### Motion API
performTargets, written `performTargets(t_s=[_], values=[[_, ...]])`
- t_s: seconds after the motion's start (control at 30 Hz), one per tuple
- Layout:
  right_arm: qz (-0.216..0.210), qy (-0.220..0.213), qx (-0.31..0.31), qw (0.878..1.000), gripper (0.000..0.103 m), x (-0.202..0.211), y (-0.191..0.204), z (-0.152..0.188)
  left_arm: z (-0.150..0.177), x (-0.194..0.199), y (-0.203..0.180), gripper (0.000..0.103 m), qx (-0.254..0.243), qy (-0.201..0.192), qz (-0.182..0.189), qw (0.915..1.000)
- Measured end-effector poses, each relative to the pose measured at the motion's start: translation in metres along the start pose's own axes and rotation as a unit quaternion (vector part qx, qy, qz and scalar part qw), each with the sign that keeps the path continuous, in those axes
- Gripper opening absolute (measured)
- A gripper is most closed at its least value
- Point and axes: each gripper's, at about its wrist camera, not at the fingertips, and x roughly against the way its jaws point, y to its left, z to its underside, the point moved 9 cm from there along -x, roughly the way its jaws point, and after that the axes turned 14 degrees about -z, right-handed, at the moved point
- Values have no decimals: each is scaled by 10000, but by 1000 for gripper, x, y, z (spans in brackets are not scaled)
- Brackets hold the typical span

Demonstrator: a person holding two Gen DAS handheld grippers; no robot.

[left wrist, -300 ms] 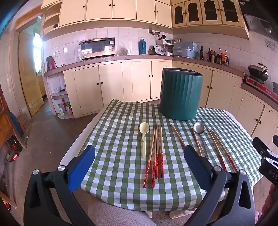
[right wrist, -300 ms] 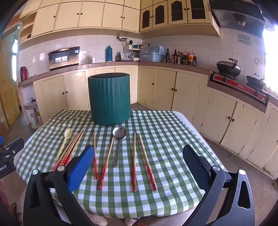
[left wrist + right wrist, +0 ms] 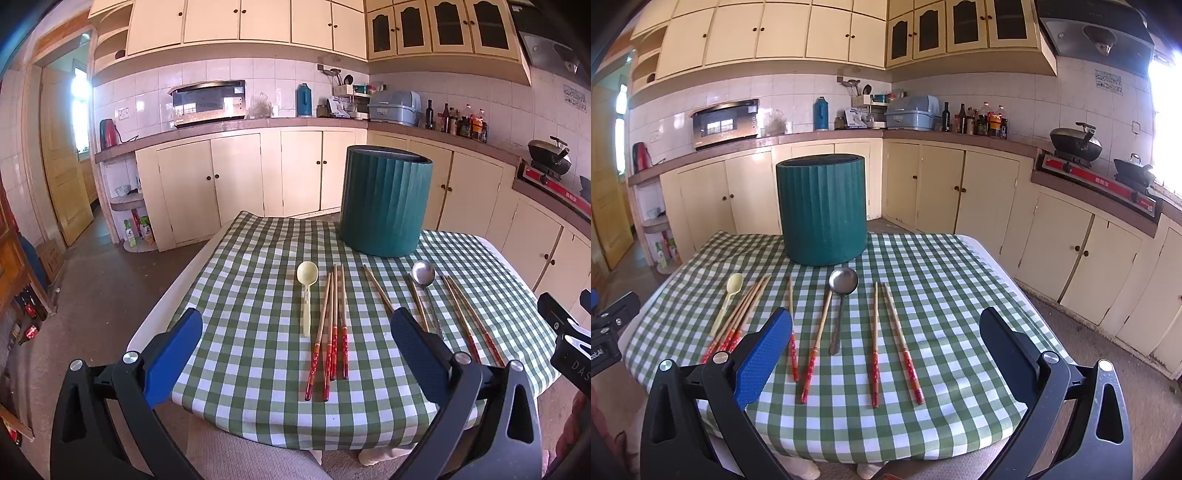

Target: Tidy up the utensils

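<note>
While both grippers hang back at the near edge, nothing has shifted: left gripper [image 3: 295, 347] and right gripper [image 3: 884, 345] jaws wide apart, empty. Spoons and chopsticks [image 3: 874, 343] lie on the checked bench [image 3: 960, 295] before the green holder [image 3: 823, 210], its inside hidden.

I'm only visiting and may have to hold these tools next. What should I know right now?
Left gripper: jaws open, empty, short of the table.
Right gripper: the same.
Green holder stands upright at the back of the checked cloth.
In front lie the yellow spoon, the metal spoon and the red-handled chopsticks.
Done: nothing visibly.
Left: every utensil.
</note>
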Motion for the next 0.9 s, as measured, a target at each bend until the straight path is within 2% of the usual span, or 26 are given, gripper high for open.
performTargets(t_s=[0.03,0.9], values=[[3,-1,2,10000,98,-1,-1,-2,0,0,0,0,-3,-2,0,10000],[-3,0,-2,10000,98,-5,-1,1,-3,-1,3,0,13,-24,-19,10000]])
